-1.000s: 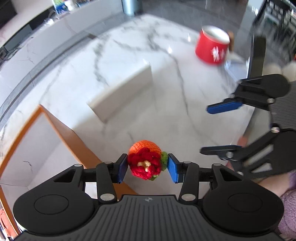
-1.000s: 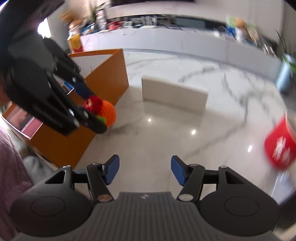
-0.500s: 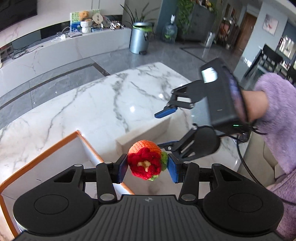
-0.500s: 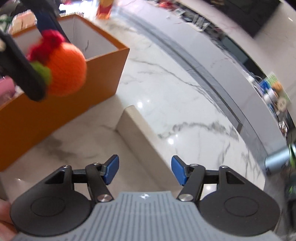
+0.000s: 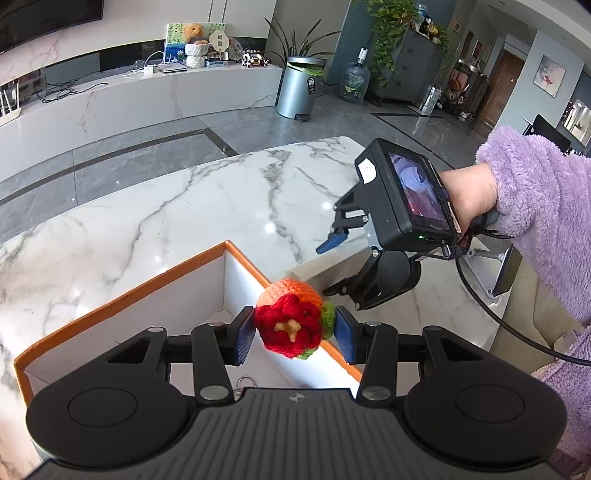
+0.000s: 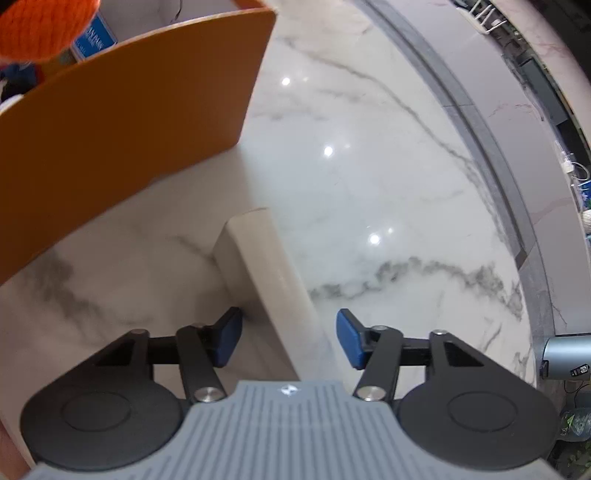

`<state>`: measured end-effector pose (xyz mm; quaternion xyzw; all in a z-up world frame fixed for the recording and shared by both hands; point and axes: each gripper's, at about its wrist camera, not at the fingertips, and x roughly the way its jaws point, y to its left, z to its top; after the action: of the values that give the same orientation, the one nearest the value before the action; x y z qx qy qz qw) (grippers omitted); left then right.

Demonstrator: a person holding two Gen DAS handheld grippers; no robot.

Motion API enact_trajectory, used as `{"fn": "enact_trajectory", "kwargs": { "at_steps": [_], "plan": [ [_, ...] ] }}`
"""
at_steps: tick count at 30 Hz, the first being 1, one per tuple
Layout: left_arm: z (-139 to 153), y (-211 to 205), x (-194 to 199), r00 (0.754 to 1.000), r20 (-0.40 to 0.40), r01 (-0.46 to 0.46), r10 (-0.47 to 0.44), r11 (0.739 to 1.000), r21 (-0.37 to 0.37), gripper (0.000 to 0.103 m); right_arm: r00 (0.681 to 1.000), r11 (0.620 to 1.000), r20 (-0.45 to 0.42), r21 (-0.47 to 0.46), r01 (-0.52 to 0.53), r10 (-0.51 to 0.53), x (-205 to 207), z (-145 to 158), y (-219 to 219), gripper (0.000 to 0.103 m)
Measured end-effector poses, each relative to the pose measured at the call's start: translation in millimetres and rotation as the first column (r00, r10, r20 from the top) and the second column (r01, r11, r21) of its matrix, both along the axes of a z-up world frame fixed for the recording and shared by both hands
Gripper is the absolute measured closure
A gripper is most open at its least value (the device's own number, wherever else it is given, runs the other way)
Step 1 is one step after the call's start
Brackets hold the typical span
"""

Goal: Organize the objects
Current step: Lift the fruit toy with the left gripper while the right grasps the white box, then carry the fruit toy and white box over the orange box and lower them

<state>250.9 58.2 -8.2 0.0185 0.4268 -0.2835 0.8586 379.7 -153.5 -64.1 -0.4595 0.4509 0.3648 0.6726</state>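
My left gripper (image 5: 294, 335) is shut on a crocheted toy (image 5: 291, 321), an orange ball with a red flower and green leaves. It holds the toy above the right rim of an orange box with white inside walls (image 5: 122, 291). My right gripper (image 6: 288, 339) is open and empty, its jaws on either side of a white rectangular block (image 6: 266, 266) on the marble table. In the left wrist view the right gripper (image 5: 332, 258) hovers just right of the box. In the right wrist view the toy (image 6: 40, 26) shows at the top left over the box wall (image 6: 140, 99).
A small metal ring (image 5: 244, 380) lies inside the box. The marble table (image 5: 147, 221) stretches beyond the box. A phone-like device on a stand (image 5: 506, 273) is at the table's right edge. My arm in a purple sleeve (image 5: 535, 206) reaches over from the right.
My left gripper has carried the toy left, from over the table to over the box rim. My right gripper has moved down to the white block, jaws now around it.
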Motion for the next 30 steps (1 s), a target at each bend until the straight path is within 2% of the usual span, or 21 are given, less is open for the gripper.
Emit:
{"fn": "enact_trajectory", "kwargs": {
  "at_steps": [4, 8, 13, 17, 22, 27, 30],
  "plan": [
    [0.1, 6.4, -4.1, 1.0, 0.0, -0.015, 0.015, 1.0, 0.003, 0.05, 0.999, 0.999, -0.017, 0.005, 0.037, -0.037, -8.9, 4.1, -1.5, 0.064],
    [3.6, 13.8, -15.4, 1.0, 0.004, -0.031, 0.031, 0.999, 0.035, 0.05, 0.997, 0.998, -0.03, 0.016, 0.067, -0.067, -28.4, 7.1, -5.3, 0.068],
    [12.9, 30.5, -35.3, 0.997, 0.02, -0.07, 0.068, 0.994, 0.089, 0.05, 0.998, 0.999, 0.051, 0.018, 0.033, -0.034, -60.4, 14.0, -3.9, 0.072],
    [21.3, 48.5, -50.7, 0.993, 0.038, -0.117, 0.114, 0.986, 0.12, 0.05, 0.994, 0.999, 0.107, 0.034, 0.022, -0.026, -82.5, 39.4, -0.4, 0.073],
    [34.8, 68.3, -66.8, 0.984, 0.071, -0.17, 0.162, 0.976, 0.137, 0.05, 0.978, 0.996, 0.202, 0.064, -0.059, 0.045, -119.9, 93.7, 17.1, 0.073],
    [41.3, 78.3, -77.6, 0.983, 0.095, -0.17, 0.157, 0.974, 0.15, 0.05, 0.951, 0.976, 0.278, 0.132, -0.174, 0.131, -148.7, 148.3, 61.6, 0.073],
    [36.1, 82.2, -79.5, 0.981, 0.099, -0.181, 0.166, 0.969, 0.17, 0.05, 0.931, 0.955, 0.307, 0.154, -0.253, 0.197, -154.7, 158.4, 97.6, 0.073]
  ]
}}
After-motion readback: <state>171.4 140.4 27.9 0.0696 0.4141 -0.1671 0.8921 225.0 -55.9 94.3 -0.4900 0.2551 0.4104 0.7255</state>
